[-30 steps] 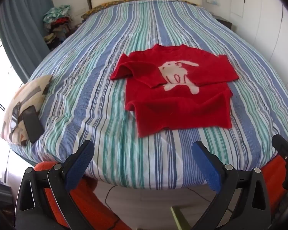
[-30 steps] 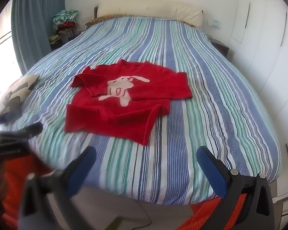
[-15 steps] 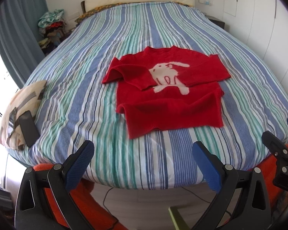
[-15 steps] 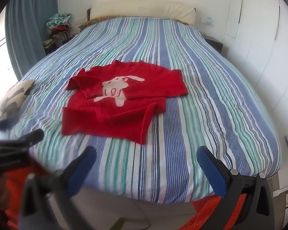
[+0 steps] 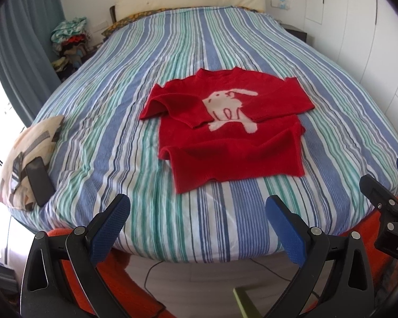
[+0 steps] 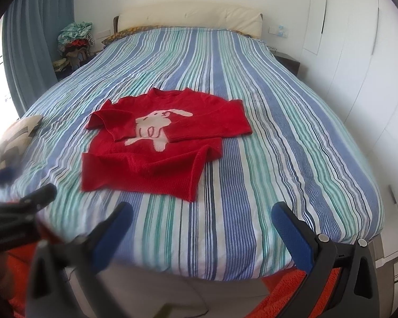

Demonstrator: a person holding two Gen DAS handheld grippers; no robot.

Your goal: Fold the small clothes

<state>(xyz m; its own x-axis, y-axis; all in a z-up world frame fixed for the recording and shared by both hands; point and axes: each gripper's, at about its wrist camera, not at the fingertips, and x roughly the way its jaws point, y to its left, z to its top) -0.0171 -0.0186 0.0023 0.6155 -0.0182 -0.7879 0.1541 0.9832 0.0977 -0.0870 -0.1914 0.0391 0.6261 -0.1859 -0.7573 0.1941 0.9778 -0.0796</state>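
Note:
A small red sweater (image 5: 233, 129) with a white rabbit on its front lies on the striped bed (image 5: 119, 132). Both sleeves are folded in across the chest and its bottom hem is rumpled. It also shows in the right wrist view (image 6: 156, 145). My left gripper (image 5: 197, 212) is open and empty, held off the foot of the bed, short of the sweater. My right gripper (image 6: 201, 220) is open and empty too, beside the left one at the bed's foot edge. The right gripper's body shows at the right edge of the left wrist view (image 5: 384, 206).
A patterned cushion (image 5: 26, 156) with a black phone (image 5: 39, 181) on it lies at the bed's left edge. A pile of clothes (image 5: 69, 39) stands at the far left by the blue curtain (image 5: 18, 53). White wardrobe doors (image 6: 358, 66) run along the right.
Both grippers have drawn back and slightly lower from the bed, so the sweater sits further off. The sweater has not moved. Both stay open.

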